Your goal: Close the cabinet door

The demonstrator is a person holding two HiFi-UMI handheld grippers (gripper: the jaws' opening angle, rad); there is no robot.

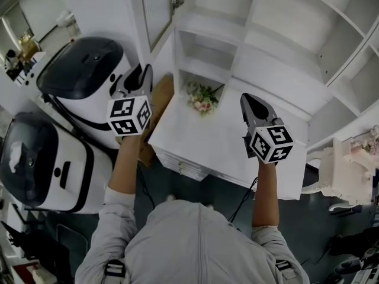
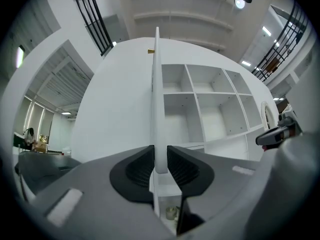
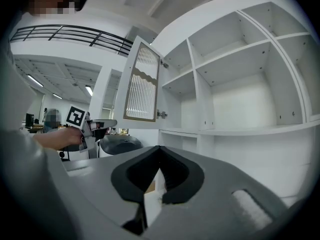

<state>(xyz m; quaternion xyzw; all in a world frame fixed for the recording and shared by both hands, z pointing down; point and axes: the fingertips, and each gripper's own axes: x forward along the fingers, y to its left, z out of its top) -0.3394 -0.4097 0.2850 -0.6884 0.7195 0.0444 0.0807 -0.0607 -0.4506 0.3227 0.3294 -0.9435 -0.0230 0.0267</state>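
The white cabinet [image 1: 278, 34] has open shelves, and its door [image 1: 155, 10] with a ribbed glass panel stands swung out at the left. In the left gripper view I see the door [image 2: 157, 94] edge-on, with its lower end between the two pads. My left gripper [image 2: 160, 165] is shut on that edge, and both pads touch it. In the head view my left gripper [image 1: 142, 76] reaches up under the door. My right gripper [image 1: 249, 102] hovers over the cabinet's counter, shut, with nothing between its fingers. The right gripper view shows the door [image 3: 141, 84] and the left gripper [image 3: 107, 124] beneath it.
A small bunch of flowers [image 1: 201, 98] sits in a low cabinet compartment. Two white and black machines [image 1: 83, 70] stand at the left beside a brown box [image 1: 160, 99]. A white ornate chair [image 1: 346, 170] stands at the right.
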